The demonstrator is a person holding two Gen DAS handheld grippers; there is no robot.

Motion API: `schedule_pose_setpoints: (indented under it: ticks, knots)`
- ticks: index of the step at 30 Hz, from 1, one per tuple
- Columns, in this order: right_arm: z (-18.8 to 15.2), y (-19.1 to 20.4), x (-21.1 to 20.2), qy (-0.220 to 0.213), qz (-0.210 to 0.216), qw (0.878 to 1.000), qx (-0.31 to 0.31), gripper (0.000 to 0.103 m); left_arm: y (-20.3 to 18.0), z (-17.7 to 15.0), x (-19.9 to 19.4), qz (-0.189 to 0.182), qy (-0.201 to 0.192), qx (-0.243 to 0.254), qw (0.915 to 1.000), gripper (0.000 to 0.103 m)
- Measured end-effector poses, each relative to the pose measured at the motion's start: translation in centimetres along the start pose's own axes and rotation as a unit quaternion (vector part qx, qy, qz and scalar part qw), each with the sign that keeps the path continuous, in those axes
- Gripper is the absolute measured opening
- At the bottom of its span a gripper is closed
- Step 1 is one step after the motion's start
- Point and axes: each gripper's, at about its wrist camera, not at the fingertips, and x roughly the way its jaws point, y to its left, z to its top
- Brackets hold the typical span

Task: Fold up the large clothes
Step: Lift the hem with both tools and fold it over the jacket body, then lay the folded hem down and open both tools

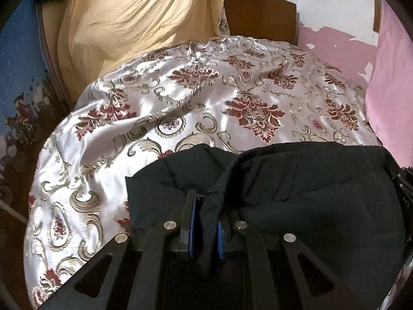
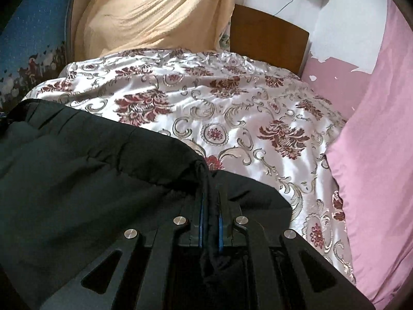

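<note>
- A bed [image 1: 155, 108] is seen covered by a shiny white spread [image 2: 232, 108] patterned with dark red flowers and grey scrolls
- At the far end a yellow-beige cloth [image 1: 134, 20] is draped upright, and beside it a brown wooden board [image 2: 268, 38] is seen against a white wall [image 2: 335, 20]
- A pink pillow or cushion [image 2: 374, 155] is found along the right side of the bed, with a pink-painted, flaking stretch of wall [image 1: 333, 46] behind it
- To the left a blue printed fabric [image 1: 23, 82] with a dark pattern along its lower part is visible
- Nothing is seen lying on the spread beyond the garment
- A dark object in the top left corner of the left wrist view carries pale marks that cannot be read
- The black padded garment [image 2: 85, 170] is held at the near end of the bed, bunched, with its long axis running roughly across the bed from one gripper to the other
- The left gripper [image 1: 205, 219] is clamped on a fold of the garment's edge between its blue pads
- The right gripper [image 2: 210, 219] is likewise closed on a corded edge of the garment, with the bulk of the cloth spread to its left
</note>
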Motion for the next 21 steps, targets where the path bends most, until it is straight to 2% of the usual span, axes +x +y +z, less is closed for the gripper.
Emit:
schedule_pose_setpoints:
  ticks: [4,5,6,8,9,12,13,15,17,19,21]
  knots:
    - [-0.6,-0.1,0.0,0.002,0.005,1.000,0.004,0.012,0.7,0.2,0.0,-0.024,-0.005,-0.025,0.9994,0.021]
    - [-0.7,-0.2,-0.2,-0.001,0.008,1.000,0.006,0.012,0.9,0.2,-0.3,-0.030,-0.007,-0.033,0.9990,0.031]
    - [-0.8,-0.5,-0.6,-0.008,0.018,1.000,0.013,0.013,1.0,0.2,-0.7,-0.033,-0.009,-0.039,0.9987,0.052]
    - [-1.0,-0.9,-1.2,-0.017,0.027,0.999,0.023,0.017,1.2,0.1,-1.4,-0.026,-0.019,-0.048,0.9983,0.080]
    - [-1.1,-1.1,-1.7,-0.023,0.031,0.999,0.028,0.024,1.3,0.0,-1.9,-0.022,-0.028,-0.051,0.9981,0.081]
    - [-1.4,-1.6,-3.4,-0.050,0.038,0.997,0.040,0.056,1.2,-0.5,-3.3,-0.026,-0.046,-0.050,0.9974,0.081]
    - [-1.6,-1.7,-4.2,-0.059,0.039,0.997,0.042,0.062,1.1,-0.9,-3.9,-0.022,-0.052,-0.047,0.9973,0.082]
    - [-2.3,-1.7,-6.0,-0.075,0.043,0.995,0.043,0.067,0.7,-2.0,-5.3,-0.021,-0.072,-0.036,0.9965,0.086]
    - [-3.2,-1.4,-7.8,-0.093,0.056,0.993,0.040,0.074,-0.1,-3.7,-6.8,-0.035,-0.097,-0.016,0.9945,0.091]
    - [-4.6,-0.7,-9.3,-0.107,0.087,0.990,0.034,0.083,-1.3,-5.6,-8.0,-0.065,-0.121,0.007,0.9904,0.094]
    - [-5.9,0.6,-9.9,-0.106,0.122,0.987,0.019,0.087,-2.8,-7.0,-8.4,-0.091,-0.135,0.029,0.9863,0.099]
